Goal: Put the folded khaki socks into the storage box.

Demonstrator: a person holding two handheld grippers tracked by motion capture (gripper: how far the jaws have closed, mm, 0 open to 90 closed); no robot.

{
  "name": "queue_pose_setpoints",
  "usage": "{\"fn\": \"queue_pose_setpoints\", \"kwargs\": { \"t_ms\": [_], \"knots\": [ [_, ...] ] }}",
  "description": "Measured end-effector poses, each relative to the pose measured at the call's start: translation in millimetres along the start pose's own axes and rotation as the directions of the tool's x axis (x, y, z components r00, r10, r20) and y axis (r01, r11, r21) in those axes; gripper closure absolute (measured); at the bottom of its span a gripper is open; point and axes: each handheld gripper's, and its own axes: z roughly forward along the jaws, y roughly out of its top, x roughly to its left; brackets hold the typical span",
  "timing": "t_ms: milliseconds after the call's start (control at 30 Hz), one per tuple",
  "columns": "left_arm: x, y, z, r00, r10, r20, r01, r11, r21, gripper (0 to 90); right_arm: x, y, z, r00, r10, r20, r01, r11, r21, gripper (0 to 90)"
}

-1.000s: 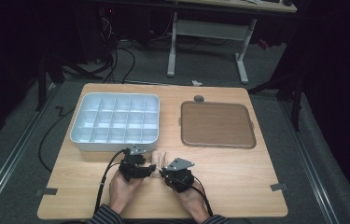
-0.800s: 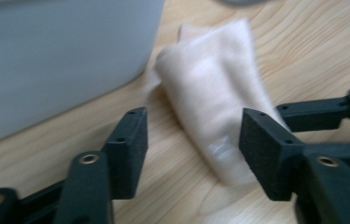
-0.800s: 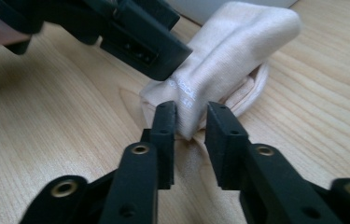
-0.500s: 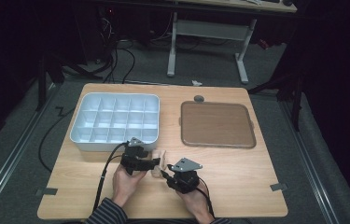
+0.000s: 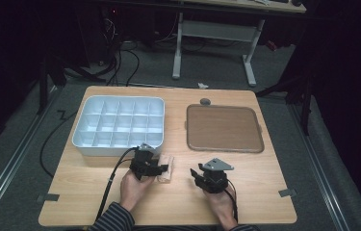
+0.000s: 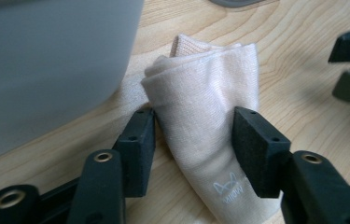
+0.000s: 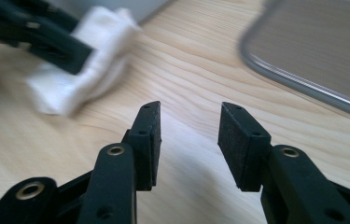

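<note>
Near the table's front edge, the right gripper has drawn away from the folded cloth, jaws just opening, empty. The left gripper, jaws just closing, brackets the cloth beside the empty compartment tray. The brown tray is bare.

Black tongs with brass-ringed screws, black trailing cables, grey 3-cornered plate, striped sleeves

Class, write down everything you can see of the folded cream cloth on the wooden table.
The folded cream cloth is soft knit fabric, bunched in loose layers, with a small pale logo printed near one end. It lies on the light wooden table, right beside the white compartment tray. The left gripper straddles it, jaws on either side, pads at its folds.
</note>
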Motion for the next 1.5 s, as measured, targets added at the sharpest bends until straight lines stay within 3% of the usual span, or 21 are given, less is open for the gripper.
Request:
{"fn": "queue_pose_setpoints", "kwargs": {
  "t_ms": [200, 467, 733, 833, 1000, 1367, 1500],
  "knots": [
    [-1.3, -0.3, -0.3, 0.9995, 0.015, 0.029, -0.015, 0.9999, 0.001, 61.7, -26.7, -6.6, -4.7, 0.9957, 0.042, 0.082, -0.044, 0.999, 0.017, 55.8],
    [-4.4, -0.5, -2.2, 0.9982, 0.037, 0.046, -0.037, 0.9993, -0.006, 71.8, -46.7, -13.5, -6.1, 0.9854, 0.065, 0.157, -0.073, 0.996, 0.049, 52.2],
    [-8.6, -1.2, -6.9, 0.9961, 0.066, 0.058, -0.066, 0.9978, -0.003, 73.4, -51.1, -16.3, -0.5, 0.9819, 0.070, 0.176, -0.083, 0.994, 0.070, 48.7],
    [-9.7, -1.6, -10.1, 0.9956, 0.076, 0.054, -0.076, 0.9971, 0.001, 73.3, -52.6, -16.4, -0.4, 0.9828, 0.083, 0.165, -0.096, 0.993, 0.071, 46.2],
    [-13.7, -2.0, -20.2, 0.9940, 0.099, 0.048, -0.099, 0.9951, -0.009, 73.3, -46.4, -15.8, 1.0, 0.9881, 0.062, 0.141, -0.074, 0.994, 0.080, 40.2],
    [-10.9, 2.1, -40.1, 0.9924, 0.105, 0.065, -0.102, 0.9937, -0.047, 73.3, -46.1, -15.8, 1.2, 0.9898, 0.055, 0.131, -0.066, 0.994, 0.081, 38.8],
    [-8.0, 3.2, -43.5, 0.9936, 0.085, 0.074, -0.081, 0.9953, -0.053, 73.2, -45.9, -15.8, 1.2, 0.9899, 0.056, 0.130, -0.067, 0.994, 0.083, 38.2]
  ]
}}
